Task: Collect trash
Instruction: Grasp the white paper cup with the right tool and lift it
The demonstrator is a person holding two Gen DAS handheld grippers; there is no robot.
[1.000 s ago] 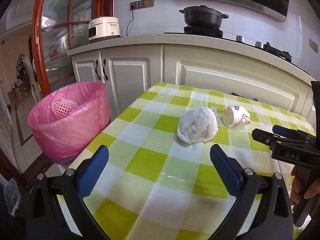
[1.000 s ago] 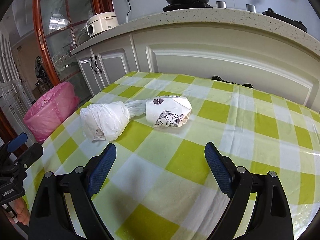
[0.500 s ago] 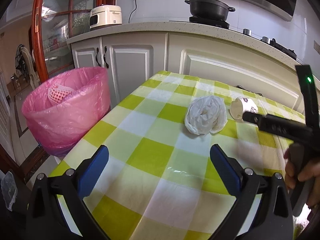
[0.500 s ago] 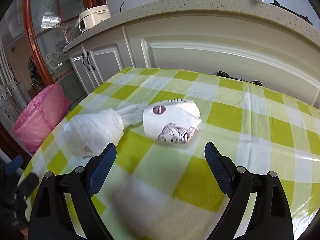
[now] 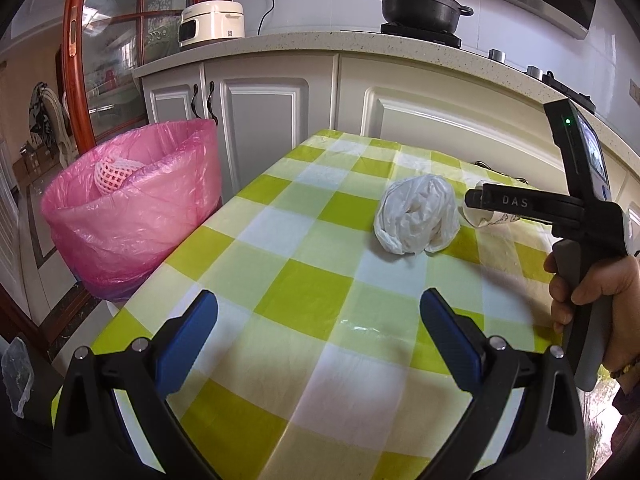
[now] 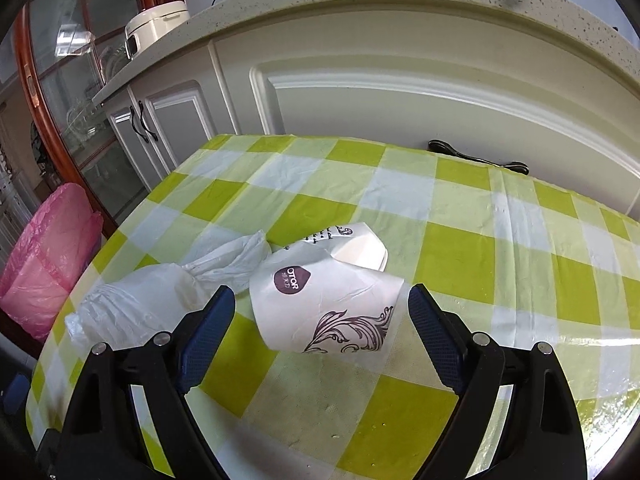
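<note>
Your right gripper (image 6: pixel 318 312) stands wide and unclenched astride the crushed paper cup (image 6: pixel 326 308) lying mid-table (image 6: pixel 460 256) toward the counter-side edge (pads not pressing it), the white plastic bag (image 6: pixel 140 304) touching the cup, your left gripper (image 5: pixel 318 332) likewise released, empty, near the front edge.

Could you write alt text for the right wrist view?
An open black gripper with blue pads frames a crushed white paper cup lying on a green-checked tablecloth. A crumpled white plastic bag lies beside it, left.
</note>
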